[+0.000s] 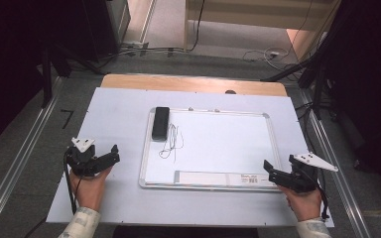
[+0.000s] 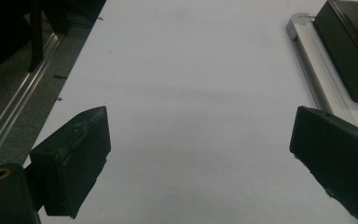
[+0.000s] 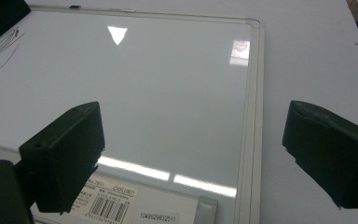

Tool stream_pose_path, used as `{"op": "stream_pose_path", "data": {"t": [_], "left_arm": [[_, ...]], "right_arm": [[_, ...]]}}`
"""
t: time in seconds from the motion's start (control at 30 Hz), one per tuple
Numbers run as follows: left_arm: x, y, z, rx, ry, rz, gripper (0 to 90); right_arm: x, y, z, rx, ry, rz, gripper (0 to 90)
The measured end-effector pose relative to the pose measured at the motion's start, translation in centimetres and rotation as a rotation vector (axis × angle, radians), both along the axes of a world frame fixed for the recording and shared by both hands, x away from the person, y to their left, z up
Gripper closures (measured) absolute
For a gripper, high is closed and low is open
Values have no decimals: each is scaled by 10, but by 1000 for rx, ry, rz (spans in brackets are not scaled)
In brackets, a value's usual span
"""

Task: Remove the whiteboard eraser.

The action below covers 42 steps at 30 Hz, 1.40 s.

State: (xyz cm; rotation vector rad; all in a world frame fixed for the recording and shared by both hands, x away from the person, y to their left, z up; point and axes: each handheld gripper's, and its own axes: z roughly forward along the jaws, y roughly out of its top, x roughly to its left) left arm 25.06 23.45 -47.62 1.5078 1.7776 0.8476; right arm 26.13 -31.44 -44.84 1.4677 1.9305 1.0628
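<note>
A whiteboard (image 1: 218,144) lies flat in the middle of the white-covered tabletop (image 1: 119,104). A black eraser (image 1: 160,123) rests on the board's upper left corner, just beside some thin scribbled lines (image 1: 172,141). The left hand-held gripper (image 1: 110,153) hovers over bare tabletop left of the board, its jaws spread wide and empty. The right hand-held gripper (image 1: 269,171) sits at the board's lower right corner, jaws likewise spread, holding nothing, near a barcode label (image 3: 112,207) along the lower edge.

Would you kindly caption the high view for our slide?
Open left claw and right claw flank a scribbled whiteboard bearing a black eraser.
</note>
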Motion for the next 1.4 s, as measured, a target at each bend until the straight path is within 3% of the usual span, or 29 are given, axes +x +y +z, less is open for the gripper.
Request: {"op": "stream_pose_path", "data": {"t": [0.4, 0.77, 1.4], "left_arm": [[1, -13, 6, 8, -23, -20, 56], [15, -29, 10, 11, -28, -54, 58], [38, -59, 11, -35, -25, -108, 69]], "right_arm": [[1, 0, -2, 1, 8, -8, 43], [4, 1, -4, -7, 5, -9, 45], [24, 4, -4, -43, -20, -9, 47]]}}
